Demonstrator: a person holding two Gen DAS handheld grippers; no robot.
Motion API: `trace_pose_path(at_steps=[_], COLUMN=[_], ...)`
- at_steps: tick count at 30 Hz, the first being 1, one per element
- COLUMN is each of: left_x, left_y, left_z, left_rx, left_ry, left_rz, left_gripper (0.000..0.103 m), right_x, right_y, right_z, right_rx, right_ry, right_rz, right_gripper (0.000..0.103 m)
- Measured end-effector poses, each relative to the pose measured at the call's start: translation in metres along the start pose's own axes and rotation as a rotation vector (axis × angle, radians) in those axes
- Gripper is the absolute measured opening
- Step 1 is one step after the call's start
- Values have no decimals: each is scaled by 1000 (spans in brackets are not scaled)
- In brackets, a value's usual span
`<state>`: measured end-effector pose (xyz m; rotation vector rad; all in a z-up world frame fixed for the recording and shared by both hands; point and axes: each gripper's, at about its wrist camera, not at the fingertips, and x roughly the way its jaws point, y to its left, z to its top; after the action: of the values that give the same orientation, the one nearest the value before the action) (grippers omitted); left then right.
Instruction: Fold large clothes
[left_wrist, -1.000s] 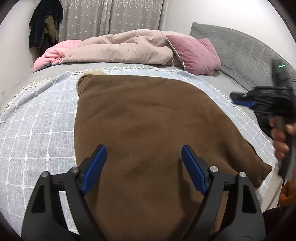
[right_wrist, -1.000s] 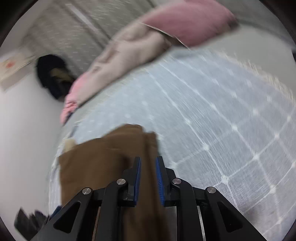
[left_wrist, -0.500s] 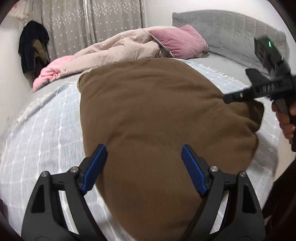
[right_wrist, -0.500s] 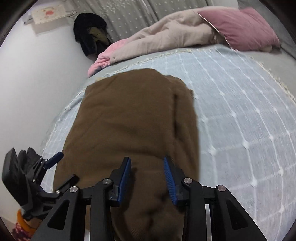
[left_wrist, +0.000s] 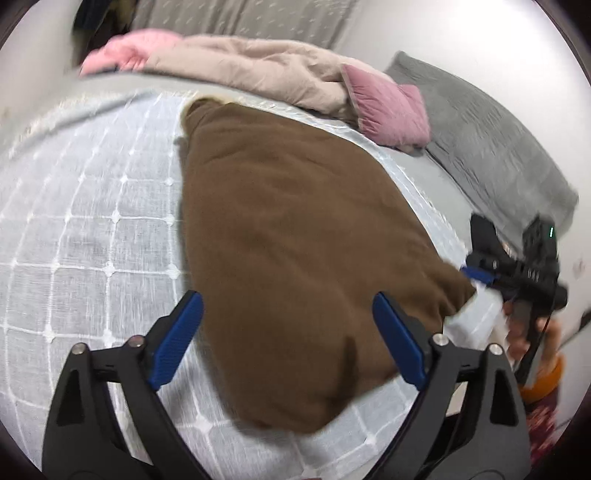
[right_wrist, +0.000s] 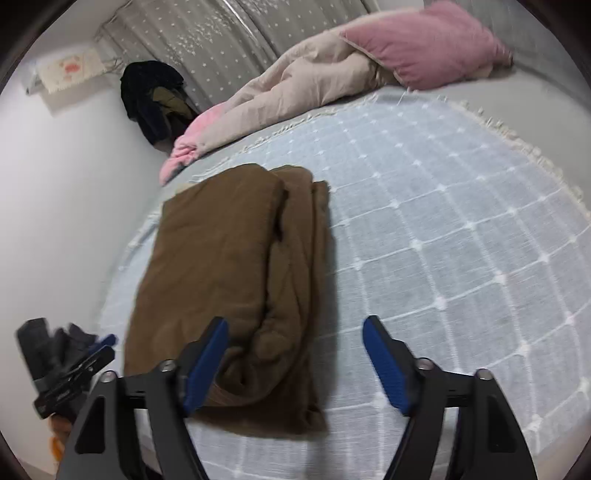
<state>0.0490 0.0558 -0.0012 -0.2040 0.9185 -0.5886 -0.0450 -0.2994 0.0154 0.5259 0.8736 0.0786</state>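
A large brown garment (left_wrist: 291, 236) lies folded lengthwise on the light checked bedspread (left_wrist: 88, 229). In the right wrist view the brown garment (right_wrist: 229, 266) shows stacked folded layers along its right side. My left gripper (left_wrist: 288, 332) is open and empty above the garment's near end. My right gripper (right_wrist: 295, 354) is open and empty just above the garment's near right corner. The right gripper also shows in the left wrist view (left_wrist: 517, 273), at the garment's right corner. The left gripper shows in the right wrist view (right_wrist: 70, 365), at the bed's left edge.
A beige and pink quilt (right_wrist: 295, 92) and a pink pillow (right_wrist: 424, 40) lie at the head of the bed. A grey padded headboard (left_wrist: 491, 147) is at the right. Dark clothes (right_wrist: 155, 96) hang by the curtain. The bedspread (right_wrist: 443, 240) stretches right of the garment.
My right gripper let go of the garment's edge and opened wide; the garment now lies flat and folded. My left gripper stayed open and shifted its view.
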Motion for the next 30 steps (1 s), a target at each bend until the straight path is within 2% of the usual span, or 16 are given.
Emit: trace_pose_path(at_steps=[1, 6, 8, 10, 12, 14, 15, 16, 17, 19, 22, 26, 30], left_x=[6, 66, 84, 98, 107, 105, 100, 93, 87, 74, 59, 58, 71], left_y=[7, 62, 69, 73, 72, 57, 47, 28, 11, -16, -52, -109, -150], left_z=[4, 16, 14, 10, 12, 16, 20, 23, 25, 28, 34, 52, 82], left_rx=[-32, -333, -370, -419, -431, -364, -314, -225, -159, -89, -34, 25, 75], left_ry=[17, 155, 182, 191, 187, 170, 161, 146, 127, 82, 38, 16, -6], left_rz=[-18, -132, -183, -284, -342, -300, -271, -216, -188, -182, -218, -306, -421], left_gripper=[98, 98, 98, 98, 91, 84, 83, 80, 78, 77, 75, 72, 72], right_x=[7, 65, 92, 116, 135, 143, 146, 148, 149, 136, 105, 44, -28], right_y=[-6, -33, -43, -51, -55, -48, -43, -40, -37, -32, -28, -40, -70], right_z=[7, 28, 28, 24, 21, 23, 23, 23, 23, 28, 36, 48, 54], right_rx=[30, 184, 254, 322, 367, 357, 351, 355, 355, 319, 286, 266, 257], right_ry=[23, 194, 265, 325, 360, 343, 331, 328, 319, 273, 194, 26, -173], right_rz=[25, 144, 219, 292, 370, 434, 480, 498, 493, 492, 526, 527, 510], right_gripper=[83, 84, 84, 85, 85, 83, 78, 60, 52, 41, 35, 35, 35])
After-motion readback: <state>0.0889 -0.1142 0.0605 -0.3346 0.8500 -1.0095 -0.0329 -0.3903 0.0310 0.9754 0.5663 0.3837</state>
